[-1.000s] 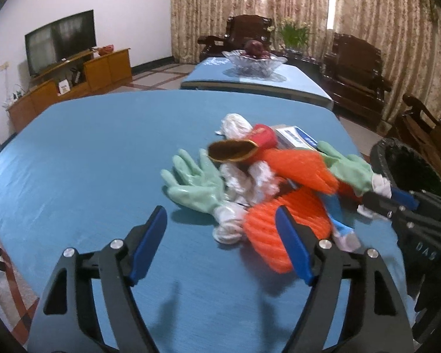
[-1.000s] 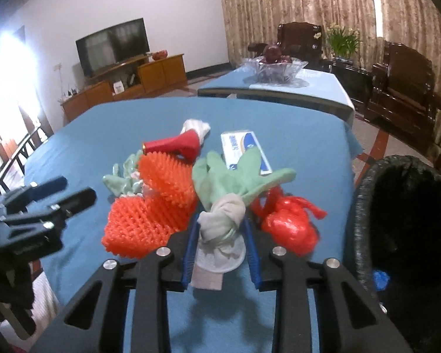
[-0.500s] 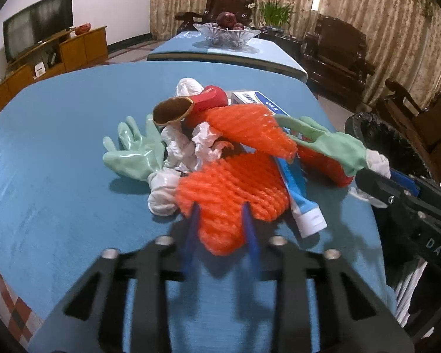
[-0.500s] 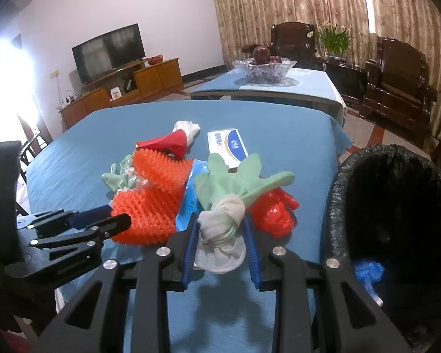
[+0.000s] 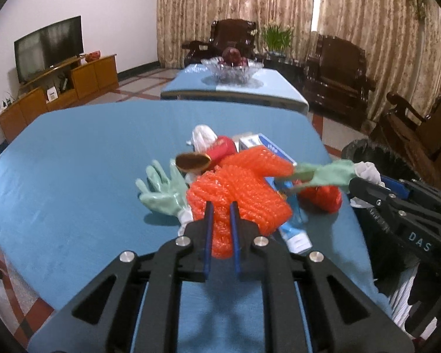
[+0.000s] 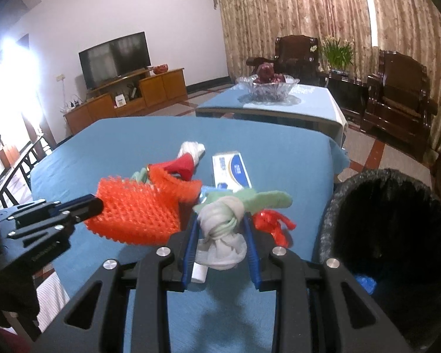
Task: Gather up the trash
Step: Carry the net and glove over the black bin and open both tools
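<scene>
Left wrist view
Left gripper (image 5: 220,214): reaches forward and low over the near edge of the table (image 5: 73,176); its blue fingers (image 5: 208,229) are nearly together, pinching a fold of the orange foam net (image 5: 238,197).
Orange foam net: bunched, its long axis running from the fingers away toward the far right; whether it is clear of the cloth cannot be told.
Right gripper (image 5: 364,186): comes in from the right edge, fingers closed on the white cuff of a green glove (image 5: 332,172) whose fingers trail left over the pile.
Other trash: a second green glove (image 5: 161,191) lies flat, palm spread, fingers toward the far left; a red cup (image 5: 214,153) lies on its side, mouth toward the left; a blue-white box (image 5: 264,147) sits behind the net; a tube (image 5: 294,232) and a red bag (image 5: 323,197) lie at the right edge.

Right wrist view
Right gripper (image 6: 220,229): level, aimed across the table; fingers part-open around the knotted white cuff of the green glove (image 6: 223,226), whose green end points far right.
Left gripper (image 6: 85,206): enters from the left, gripping the net (image 6: 138,206).
Bin (image 6: 388,232): black-lined, beside the table's right edge.
Room: blue cloth, second table with a glass bowl (image 6: 267,85), TV (image 6: 114,56), dark armchairs, curtains.
</scene>
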Available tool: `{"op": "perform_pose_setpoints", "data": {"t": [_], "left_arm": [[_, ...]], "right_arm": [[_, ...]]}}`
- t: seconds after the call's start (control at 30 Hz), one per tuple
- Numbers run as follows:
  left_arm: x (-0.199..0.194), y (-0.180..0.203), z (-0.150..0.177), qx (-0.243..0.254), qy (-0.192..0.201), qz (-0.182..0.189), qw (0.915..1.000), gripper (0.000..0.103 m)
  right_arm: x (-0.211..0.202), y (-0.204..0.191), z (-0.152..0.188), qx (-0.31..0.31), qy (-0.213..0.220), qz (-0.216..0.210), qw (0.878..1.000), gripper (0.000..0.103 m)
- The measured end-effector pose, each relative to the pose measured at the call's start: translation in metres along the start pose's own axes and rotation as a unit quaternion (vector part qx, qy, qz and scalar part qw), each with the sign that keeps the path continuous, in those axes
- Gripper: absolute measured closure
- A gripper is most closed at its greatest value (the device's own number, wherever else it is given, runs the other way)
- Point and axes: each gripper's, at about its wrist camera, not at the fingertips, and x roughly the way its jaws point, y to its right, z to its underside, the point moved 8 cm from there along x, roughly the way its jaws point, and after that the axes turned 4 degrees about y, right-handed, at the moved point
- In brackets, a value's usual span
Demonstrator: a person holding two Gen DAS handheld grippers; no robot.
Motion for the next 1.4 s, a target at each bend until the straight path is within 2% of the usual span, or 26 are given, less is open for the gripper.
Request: {"op": "perform_pose_setpoints", "data": {"t": [0.43,0.8,1.1,1.4], "left_arm": [[-0.045,0.005,-0.040,-0.007,0.051,0.011,0.9986,0.093],[-0.049,0.029,-0.066,0.003,0.072,0.036,0.9967,0.093],[-0.031,0.082,-0.082,0.028,0.073,0.088,0.9931,0.093],[-0.003,0.167,-0.081,0.056,0.059,0.155,0.9846,0.093]], "right_arm": [[-0.039,0.002,-0.036,0.007,0.041,-0.015,0.999,0.074],[-0.070,0.018,-0.065,0.013,0.081,-0.004,0.997,0.074],[-0.103,0.066,-0.073,0.028,0.100,0.049,0.993,0.074],[-0.136,0.148,-0.057,0.062,0.098,0.144,0.983,0.074]]}}
